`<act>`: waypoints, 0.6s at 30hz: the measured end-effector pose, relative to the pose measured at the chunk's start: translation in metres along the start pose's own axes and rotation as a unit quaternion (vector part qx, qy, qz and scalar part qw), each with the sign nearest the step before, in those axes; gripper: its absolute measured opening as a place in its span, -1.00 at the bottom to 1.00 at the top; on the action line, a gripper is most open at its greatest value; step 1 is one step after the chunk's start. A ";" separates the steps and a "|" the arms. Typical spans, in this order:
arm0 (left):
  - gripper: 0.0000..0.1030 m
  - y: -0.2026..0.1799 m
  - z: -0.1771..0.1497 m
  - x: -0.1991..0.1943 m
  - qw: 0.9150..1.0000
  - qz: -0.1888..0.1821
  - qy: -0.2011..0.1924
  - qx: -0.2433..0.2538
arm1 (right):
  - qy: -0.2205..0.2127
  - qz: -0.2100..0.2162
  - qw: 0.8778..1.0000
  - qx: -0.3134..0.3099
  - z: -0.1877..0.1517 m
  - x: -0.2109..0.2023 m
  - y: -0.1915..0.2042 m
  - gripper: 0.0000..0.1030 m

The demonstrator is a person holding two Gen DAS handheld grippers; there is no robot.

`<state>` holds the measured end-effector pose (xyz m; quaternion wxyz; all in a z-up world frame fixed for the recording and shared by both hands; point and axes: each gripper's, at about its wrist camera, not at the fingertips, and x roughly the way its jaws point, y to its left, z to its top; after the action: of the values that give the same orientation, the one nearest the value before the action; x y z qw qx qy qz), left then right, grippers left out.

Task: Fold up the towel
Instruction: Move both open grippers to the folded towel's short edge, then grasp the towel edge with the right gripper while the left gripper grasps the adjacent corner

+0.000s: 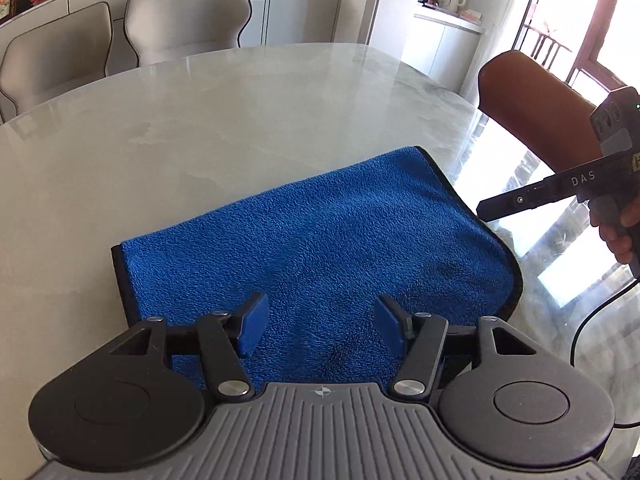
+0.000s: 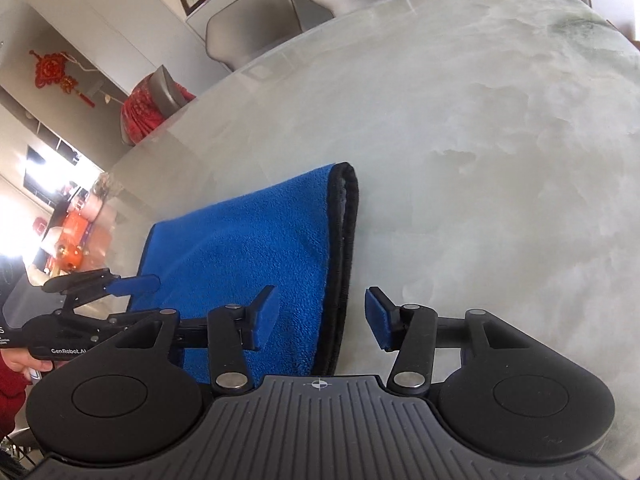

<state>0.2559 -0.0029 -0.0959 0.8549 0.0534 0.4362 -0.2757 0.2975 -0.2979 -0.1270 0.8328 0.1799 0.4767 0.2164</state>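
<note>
Blue towel (image 1: pixel 320 240) with black trim, lying flat near the desk (image 1: pixel 200 132) edge, already doubled over judging by the stacked hem, so perhaps one more fold left or none. Fleecy, soft, smooth on top with only slight dents. Left gripper (image 1: pixel 316 326) above it with fingers spread and empty; right gripper (image 2: pixel 320 322) over the hemmed edge, also open, holding nothing.
</note>
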 end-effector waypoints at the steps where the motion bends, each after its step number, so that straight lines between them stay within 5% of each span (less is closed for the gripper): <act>1: 0.20 0.001 -0.001 0.000 1.000 0.001 0.002 -0.001 | 0.002 0.004 1.000 -0.003 0.000 0.003 0.002 -0.19; 5: 0.21 0.004 -0.004 0.000 1.000 0.008 0.012 -0.006 | 0.003 0.002 1.000 -0.023 0.000 0.014 0.015 -0.21; 9: 0.22 0.004 -0.006 0.000 1.000 0.010 0.016 -0.006 | 0.004 0.004 1.000 -0.015 -0.002 0.025 0.021 -0.68; 18: 0.22 0.008 -0.014 -0.007 1.000 0.013 0.019 -0.011 | -0.026 0.037 0.998 -0.035 0.009 0.009 0.061 -0.71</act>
<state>0.2469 0.0120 -0.1002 0.8507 0.0545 0.4543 -0.2588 0.2977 -0.2427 -0.0989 0.8422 0.1739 0.4401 0.2585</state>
